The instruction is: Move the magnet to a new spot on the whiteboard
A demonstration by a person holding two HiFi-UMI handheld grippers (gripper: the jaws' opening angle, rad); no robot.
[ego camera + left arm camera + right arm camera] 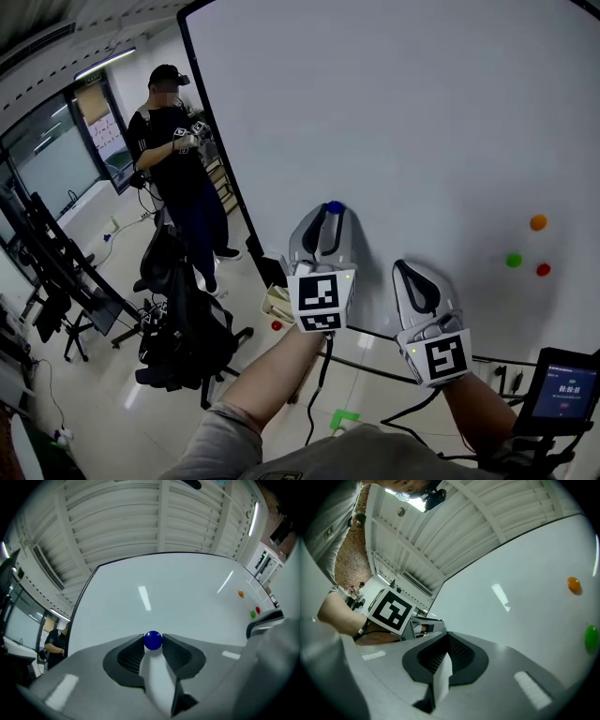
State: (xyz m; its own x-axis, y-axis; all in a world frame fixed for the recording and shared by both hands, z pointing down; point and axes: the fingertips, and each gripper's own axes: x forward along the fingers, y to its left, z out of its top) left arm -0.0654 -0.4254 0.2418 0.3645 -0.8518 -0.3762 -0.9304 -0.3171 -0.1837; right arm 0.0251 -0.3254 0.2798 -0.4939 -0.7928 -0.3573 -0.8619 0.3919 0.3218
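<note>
Magnet point(153, 640) blue, pinched between left tool point(153, 638) jaws; right tool point(446, 640) jaws together, empty.

The left tool point(330, 214) points at the whiteboard point(394, 112) with a blue magnet point(335, 207) at its tip, and the right tool point(409, 272) is just beside it, lower. An orange magnet point(538, 222), a green magnet point(514, 260) and a red magnet point(543, 269) sit near each other at the board's right. A person point(178, 159) in black stands at left.

Lab: whiteboard point(394, 112), black equipment stands point(56, 281)
</note>
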